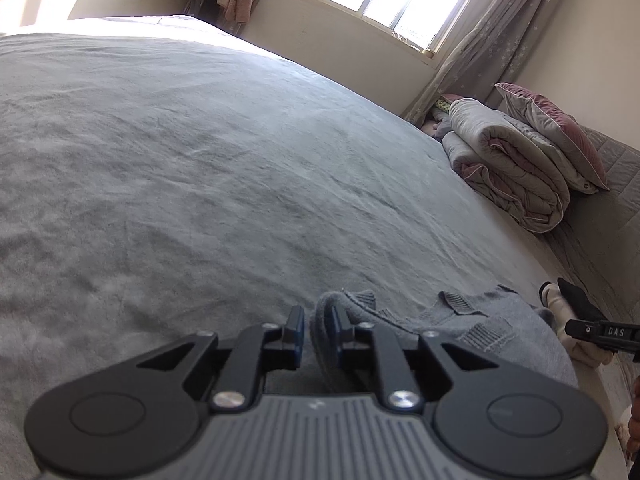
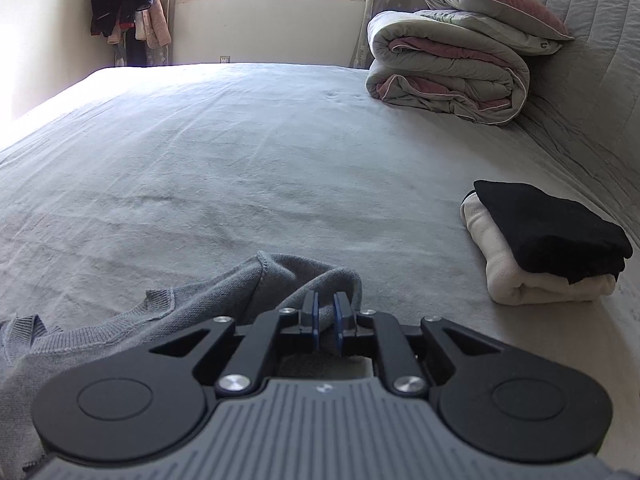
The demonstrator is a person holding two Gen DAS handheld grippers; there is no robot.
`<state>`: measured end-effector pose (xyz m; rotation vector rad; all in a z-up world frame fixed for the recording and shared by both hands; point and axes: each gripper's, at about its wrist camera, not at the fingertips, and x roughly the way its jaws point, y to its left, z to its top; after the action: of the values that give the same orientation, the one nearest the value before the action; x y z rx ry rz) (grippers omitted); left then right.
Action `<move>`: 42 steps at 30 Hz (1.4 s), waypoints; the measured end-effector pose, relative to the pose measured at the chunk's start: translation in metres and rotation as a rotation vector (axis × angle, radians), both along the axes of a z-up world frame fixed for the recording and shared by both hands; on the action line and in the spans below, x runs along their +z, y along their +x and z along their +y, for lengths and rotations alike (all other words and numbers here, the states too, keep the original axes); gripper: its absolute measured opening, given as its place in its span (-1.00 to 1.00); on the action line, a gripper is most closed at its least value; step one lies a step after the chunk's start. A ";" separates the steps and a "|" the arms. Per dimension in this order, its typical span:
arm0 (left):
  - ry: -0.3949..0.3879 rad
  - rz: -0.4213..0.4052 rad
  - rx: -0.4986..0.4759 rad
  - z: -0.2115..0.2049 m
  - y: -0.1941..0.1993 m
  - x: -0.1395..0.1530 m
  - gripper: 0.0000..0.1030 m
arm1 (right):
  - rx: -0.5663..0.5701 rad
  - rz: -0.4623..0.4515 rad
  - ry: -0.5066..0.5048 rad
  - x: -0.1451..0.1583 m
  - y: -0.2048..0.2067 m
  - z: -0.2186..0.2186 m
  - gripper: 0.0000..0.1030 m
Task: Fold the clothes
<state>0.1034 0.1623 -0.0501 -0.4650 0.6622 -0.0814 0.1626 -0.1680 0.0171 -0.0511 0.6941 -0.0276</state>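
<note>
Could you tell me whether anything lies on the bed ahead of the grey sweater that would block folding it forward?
Nothing visible does. Both grippers, left and right, pinch the grey sweater, and the sheet ahead is bare. The folded stack sits off to the right.

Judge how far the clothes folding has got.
Done: a black garment lies folded on a folded white one. In hand: both hand-held grippers, left and right, pinch the grey sweater. Left: folding it, then probably stacking it.

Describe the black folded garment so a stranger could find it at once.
Start at the grey bed and go to its right edge, nearer than the rolled quilt. The black garment lies folded atop a cream one; nothing else on the bed is black.
</note>
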 end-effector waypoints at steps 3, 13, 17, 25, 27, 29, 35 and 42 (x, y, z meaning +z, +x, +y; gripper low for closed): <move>-0.051 0.045 -0.001 0.003 -0.001 -0.004 -0.43 | 0.040 0.019 0.027 0.003 -0.019 0.007 -0.29; -0.167 0.107 -0.005 0.007 -0.008 -0.009 -0.34 | 0.173 0.075 0.067 0.011 -0.089 0.044 -0.09; -0.232 0.124 -0.006 0.007 -0.012 -0.010 -0.32 | 0.212 0.107 0.094 0.010 -0.112 0.061 -0.09; -0.247 0.143 -0.025 0.000 -0.018 -0.012 -0.29 | 0.346 0.157 0.154 -0.013 -0.137 0.102 -0.09; -0.243 0.144 -0.029 -0.002 -0.018 -0.012 -0.28 | 0.367 0.162 0.170 -0.023 -0.137 0.108 -0.09; -0.242 0.144 -0.033 -0.002 -0.017 -0.013 -0.28 | 0.385 0.165 0.182 -0.034 -0.134 0.113 -0.09; -0.261 0.144 -0.039 0.001 -0.015 -0.016 -0.26 | 0.423 0.135 0.186 -0.061 -0.112 0.118 -0.21; -0.319 0.131 -0.040 0.008 -0.025 -0.017 -0.11 | 0.354 0.119 0.423 -0.052 -0.085 0.072 -0.85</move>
<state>0.0783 0.1699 -0.0670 -0.7690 0.7913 -0.1971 0.0776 -0.0956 -0.0351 0.2326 0.7895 0.4643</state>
